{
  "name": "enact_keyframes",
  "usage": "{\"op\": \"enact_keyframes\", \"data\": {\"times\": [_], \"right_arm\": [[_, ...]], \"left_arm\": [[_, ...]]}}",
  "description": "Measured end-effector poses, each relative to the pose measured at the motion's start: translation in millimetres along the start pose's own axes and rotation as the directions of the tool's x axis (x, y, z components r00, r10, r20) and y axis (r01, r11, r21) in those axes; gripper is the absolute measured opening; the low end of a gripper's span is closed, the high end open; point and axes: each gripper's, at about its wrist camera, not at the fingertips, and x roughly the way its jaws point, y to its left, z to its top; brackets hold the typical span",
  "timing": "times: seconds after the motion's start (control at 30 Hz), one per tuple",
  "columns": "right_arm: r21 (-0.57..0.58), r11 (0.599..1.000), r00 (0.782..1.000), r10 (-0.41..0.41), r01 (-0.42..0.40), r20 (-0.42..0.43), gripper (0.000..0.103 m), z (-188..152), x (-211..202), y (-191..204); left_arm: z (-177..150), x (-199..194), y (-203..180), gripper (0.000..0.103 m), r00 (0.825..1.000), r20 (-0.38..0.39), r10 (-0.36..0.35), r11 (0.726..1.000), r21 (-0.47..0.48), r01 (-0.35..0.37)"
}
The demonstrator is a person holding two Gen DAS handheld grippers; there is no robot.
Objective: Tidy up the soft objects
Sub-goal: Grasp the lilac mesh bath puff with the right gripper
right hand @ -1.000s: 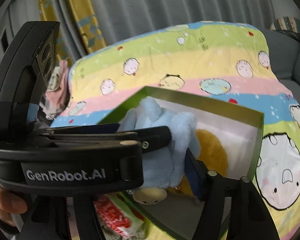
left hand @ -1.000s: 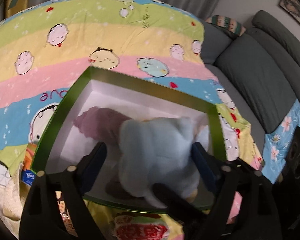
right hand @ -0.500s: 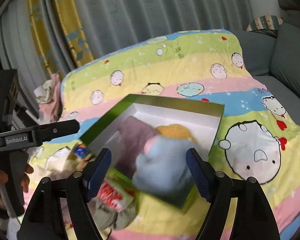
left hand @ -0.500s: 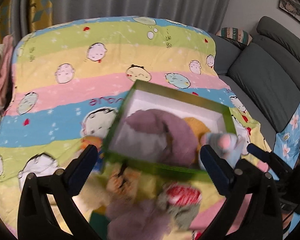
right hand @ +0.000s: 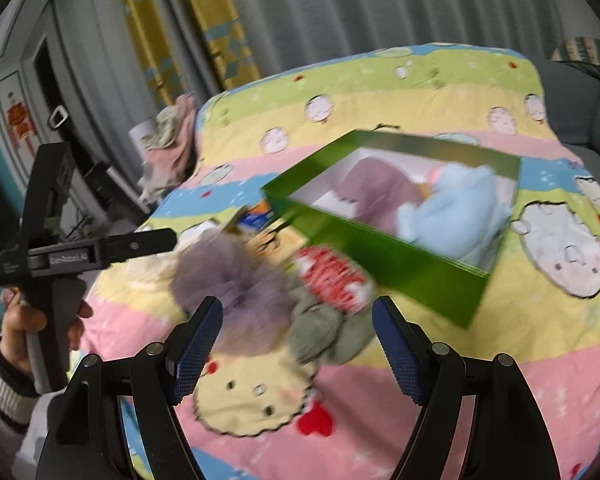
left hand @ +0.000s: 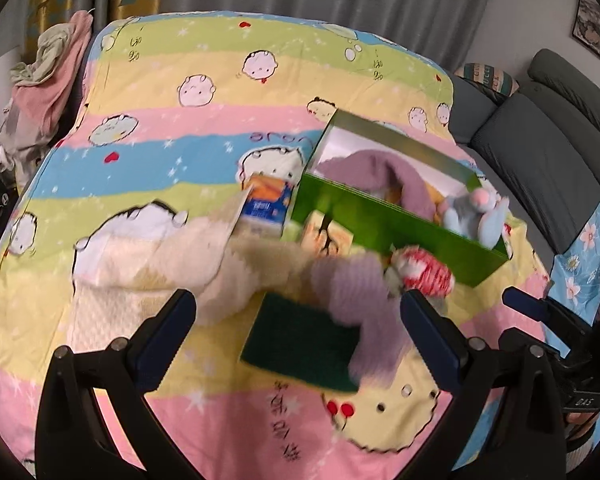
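Note:
A green box (left hand: pixel 396 236) (right hand: pixel 384 252) lies on the striped bedspread. Inside it are a light blue plush toy (left hand: pixel 474 216) (right hand: pixel 456 212), a mauve cloth (left hand: pixel 380 172) (right hand: pixel 374 188) and something orange, mostly hidden. In front of the box lie a purple fluffy cloth (left hand: pixel 360 300) (right hand: pixel 232 280), a red-and-white soft item (left hand: pixel 420 274) (right hand: pixel 334 274), a dark green pad (left hand: pixel 300 344), a grey-green cloth (right hand: pixel 324 332) and a cream knit cloth (left hand: pixel 172 256). My left gripper (left hand: pixel 298 320) is open and empty above the pad. My right gripper (right hand: pixel 298 344) is open and empty above the loose cloths.
A blue-orange carton (left hand: pixel 266 204) lies left of the box. A grey sofa (left hand: pixel 540 152) stands to the right. A clothes pile (left hand: pixel 40 80) sits at the bed's far left corner. Curtains hang behind. The other hand-held gripper (right hand: pixel 72 256) shows at the left of the right wrist view.
Both grippers opened, let go of the blue plush toy in the box and pulled back toward the near side of the bed, bringing the loose cloths into view.

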Motion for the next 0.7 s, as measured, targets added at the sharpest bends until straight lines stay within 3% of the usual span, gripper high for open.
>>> {"op": "enact_keyframes", "data": {"times": [0.17, 0.4, 0.7], "right_arm": [[-0.022, 0.999, 0.999, 0.032, -0.033, -0.042, 0.078, -19, 20, 20], [-0.014, 0.995, 0.992, 0.092, -0.094, -0.089, 0.078, -30, 53, 34], [-0.024, 0.992, 0.988, 0.122, -0.124, -0.09, 0.075, -24, 78, 43]], "left_arm": [[-20, 7, -3, 0.102, 0.999, -0.006, -0.031, 0.999, 0.005, 0.031], [-23, 24, -24, 0.1, 0.998, -0.021, -0.054, 0.996, 0.065, 0.056], [-19, 41, -41, 0.072, 0.998, -0.039, -0.049, 0.989, 0.14, 0.054]]}}
